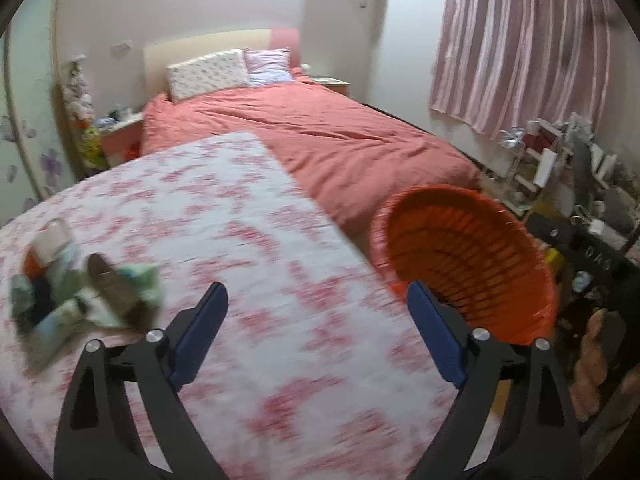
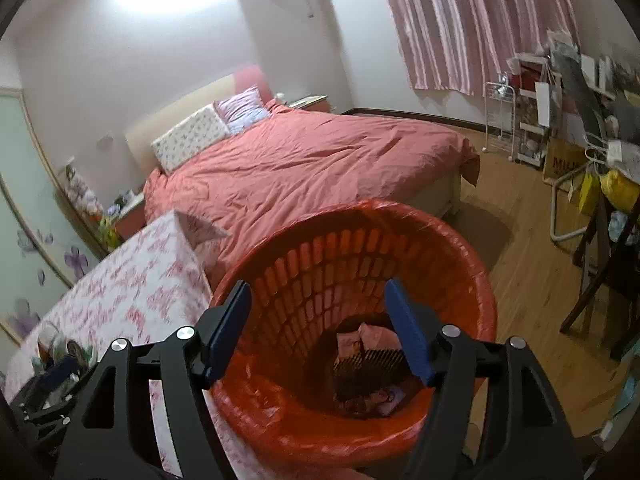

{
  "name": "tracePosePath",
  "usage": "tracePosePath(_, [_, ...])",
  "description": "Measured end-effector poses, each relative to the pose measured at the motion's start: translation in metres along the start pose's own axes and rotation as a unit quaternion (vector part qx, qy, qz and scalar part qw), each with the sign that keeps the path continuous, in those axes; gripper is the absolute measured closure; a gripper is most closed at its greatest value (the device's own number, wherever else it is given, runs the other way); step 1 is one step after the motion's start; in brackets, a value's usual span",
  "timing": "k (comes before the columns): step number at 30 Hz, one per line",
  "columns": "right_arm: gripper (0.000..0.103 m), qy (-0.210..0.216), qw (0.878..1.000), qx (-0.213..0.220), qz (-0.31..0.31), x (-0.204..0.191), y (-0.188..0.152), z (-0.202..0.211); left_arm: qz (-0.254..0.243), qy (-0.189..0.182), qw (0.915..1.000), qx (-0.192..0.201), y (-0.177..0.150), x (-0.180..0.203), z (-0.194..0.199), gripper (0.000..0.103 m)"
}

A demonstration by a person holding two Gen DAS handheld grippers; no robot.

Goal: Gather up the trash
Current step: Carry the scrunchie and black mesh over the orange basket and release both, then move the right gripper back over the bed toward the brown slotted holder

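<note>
Lying crumpled – trash pile, mixed wrappers | basket orange, slatted | both grippers' fingers released – empty

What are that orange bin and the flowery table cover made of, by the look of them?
The orange bin looks like moulded plastic: its wall is a regular lattice of slots, and a thin glossy orange bag, probably plastic film, seems to wrap its rim. The table cover looks like soft matt cloth or thin sheet with a pink floral print; it folds over the corner. Blur leaves that open.
</note>
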State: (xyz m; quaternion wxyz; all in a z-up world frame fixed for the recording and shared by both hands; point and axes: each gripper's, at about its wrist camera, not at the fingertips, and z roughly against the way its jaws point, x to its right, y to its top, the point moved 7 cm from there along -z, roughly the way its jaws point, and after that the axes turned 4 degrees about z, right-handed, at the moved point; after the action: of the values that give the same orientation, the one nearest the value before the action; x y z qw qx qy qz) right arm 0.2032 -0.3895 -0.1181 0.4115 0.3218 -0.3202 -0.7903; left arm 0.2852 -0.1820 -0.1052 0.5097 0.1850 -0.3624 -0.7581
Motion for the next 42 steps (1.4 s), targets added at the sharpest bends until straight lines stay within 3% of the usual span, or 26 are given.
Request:
tracePosePath(8, [0.029,0.015,0.997,-0.029,0.067,-0.055,-0.021,0.002,0.04,0.06,0.9974,0.003,-0.021,-0.079,0.025,0.01])
tracePosePath(15, [0.029,0.071,0.988,-0.065,0.123,-0.12,-0.042,-0.003,0.064,0.117,0.991,0.009,-0.037,-0.152,0.052,0.01])
tracePosePath(19, [0.035,0.104,0.98,-0.084,0.147,-0.162,-0.055,-0.006,0.085,0.162,0.983,0.013,-0.046,-0.2,0.068,0.01])
tracePosePath(26, [0.051,0.165,0.96,-0.118,0.192,-0.243,-0.08,-0.013,0.143,0.199,0.9695,0.015,-0.061,-0.271,0.094,0.01])
tracePosePath(32, [0.055,0.189,0.947,-0.131,0.226,-0.292,-0.093,-0.019,0.162,0.211,0.9639,0.015,-0.071,-0.297,0.109,0.01])
tracePosePath(42, [0.059,0.151,0.938,-0.155,0.272,-0.317,-0.116,-0.042,0.18,0.208,0.9614,0.013,-0.081,-0.314,0.114,0.01])
